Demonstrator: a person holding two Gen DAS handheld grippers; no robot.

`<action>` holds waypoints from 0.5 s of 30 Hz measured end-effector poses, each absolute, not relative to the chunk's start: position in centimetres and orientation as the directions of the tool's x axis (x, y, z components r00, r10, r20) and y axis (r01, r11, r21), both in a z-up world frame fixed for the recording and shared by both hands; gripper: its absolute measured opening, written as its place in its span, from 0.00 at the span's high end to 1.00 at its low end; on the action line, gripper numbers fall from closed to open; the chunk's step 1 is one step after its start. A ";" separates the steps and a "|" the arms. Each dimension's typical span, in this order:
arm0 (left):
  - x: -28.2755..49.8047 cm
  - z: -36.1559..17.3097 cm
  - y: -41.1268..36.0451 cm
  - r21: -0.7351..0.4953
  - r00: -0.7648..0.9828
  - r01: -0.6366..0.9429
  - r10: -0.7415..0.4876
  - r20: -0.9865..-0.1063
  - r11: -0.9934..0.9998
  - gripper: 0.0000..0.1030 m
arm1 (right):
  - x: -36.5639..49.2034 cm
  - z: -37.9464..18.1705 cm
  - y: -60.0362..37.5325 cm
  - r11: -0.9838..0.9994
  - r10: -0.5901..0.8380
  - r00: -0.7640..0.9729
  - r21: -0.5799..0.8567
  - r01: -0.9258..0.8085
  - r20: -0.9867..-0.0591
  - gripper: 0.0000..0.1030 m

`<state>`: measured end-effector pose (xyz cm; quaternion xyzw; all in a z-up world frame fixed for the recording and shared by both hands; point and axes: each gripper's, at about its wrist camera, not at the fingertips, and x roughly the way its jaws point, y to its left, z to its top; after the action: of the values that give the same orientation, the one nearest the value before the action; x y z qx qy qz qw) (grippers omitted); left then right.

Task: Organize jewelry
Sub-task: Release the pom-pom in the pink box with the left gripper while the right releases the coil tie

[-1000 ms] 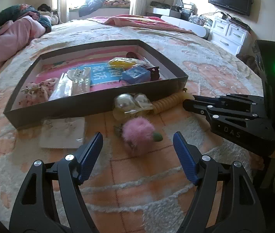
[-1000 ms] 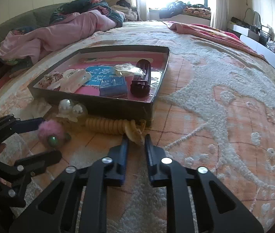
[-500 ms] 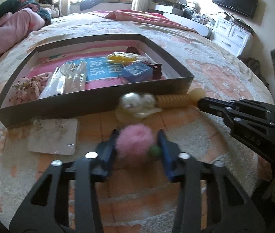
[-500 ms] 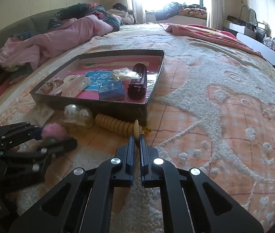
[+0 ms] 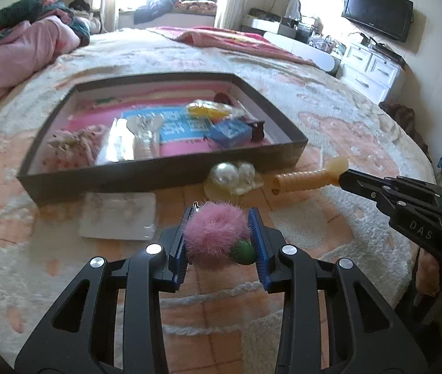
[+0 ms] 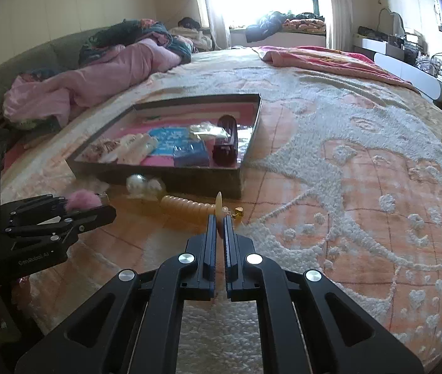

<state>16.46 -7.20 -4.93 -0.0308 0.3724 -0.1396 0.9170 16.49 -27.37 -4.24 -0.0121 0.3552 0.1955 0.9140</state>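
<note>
The left gripper [image 5: 219, 238] is clamping a pink pompom [image 5: 216, 233] between its blue pads, with a small green bead [image 5: 243, 251] showing at the pompom's lower right edge; the pompom is sitting squarely between the two fingers, above the peach-and-cream bedspread [image 5: 308, 227]. The right gripper [image 6: 220, 229] is pinching, with its jaws nearly together, the flat disc end of a cream ribbed bracelet [image 6: 189, 207], whose coil is stretching away to the left toward the box. In the left wrist view the same bracelet [image 5: 302, 180] is lying just in front of the box corner, its far end meeting the right gripper's tips [image 5: 344, 176]. A shallow dark box [image 5: 165, 174] is sitting on the bedspread beyond both grippers, holding a blue carton [image 5: 228, 132], a yellow packet [image 5: 205, 110], clear plastic sleeves [image 5: 133, 143] and a floral pouch [image 5: 74, 145]. A pearl cluster in clear wrap [image 5: 232, 176] is resting against the box's near wall, just beside the bracelet. A white earring card [image 5: 116, 215] is lying flat on the bedspread, just in front of the box and to the left of the pompom.
</note>
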 end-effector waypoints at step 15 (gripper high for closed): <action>16.0 -2.3 -2.9 -0.171 0.749 0.161 -0.233 -0.621 0.972 0.74 | 16.2 -0.4 -23.5 0.889 0.421 0.691 0.114 -0.444 -0.588 0.96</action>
<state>16.05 -2.89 -2.28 -0.0534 0.3384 -0.1057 0.9335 16.17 -23.47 -0.42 -0.0185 0.3149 0.2353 0.9193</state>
